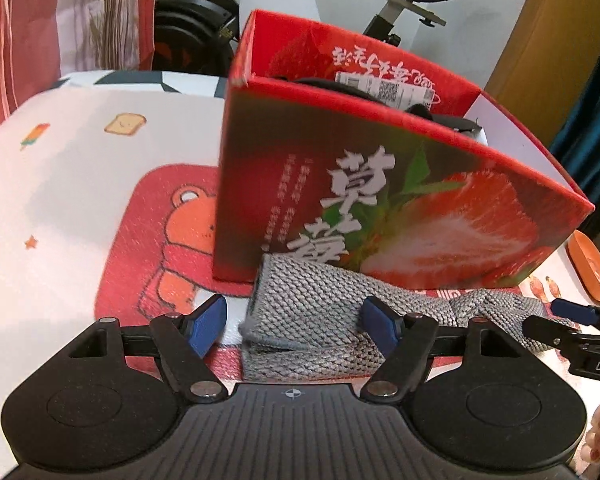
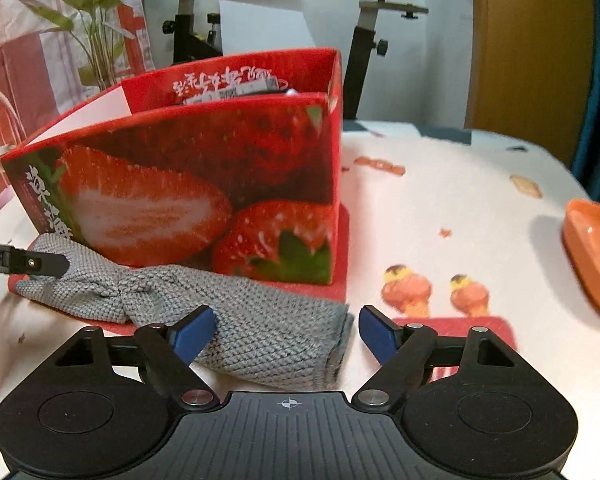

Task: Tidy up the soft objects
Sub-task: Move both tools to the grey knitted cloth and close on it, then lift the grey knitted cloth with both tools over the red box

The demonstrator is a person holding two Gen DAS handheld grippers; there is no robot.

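A grey knitted cloth (image 1: 316,312) lies twisted on the table in front of a red strawberry-print box (image 1: 380,184). My left gripper (image 1: 296,326) is open, its blue pads on either side of the cloth's left end. My right gripper (image 2: 286,332) is open around the cloth's right end (image 2: 268,332). The box (image 2: 204,184) holds dark items and a white label, mostly hidden. The right gripper's tip (image 1: 572,312) shows at the right edge of the left wrist view; the left gripper's tip (image 2: 40,264) shows at the left edge of the right wrist view.
A red bear-print mat (image 1: 156,248) lies under the box on a white patterned tablecloth (image 2: 460,208). An orange dish (image 2: 596,252) sits at the table's right edge. An exercise bike (image 2: 364,20) and curtains stand behind the table.
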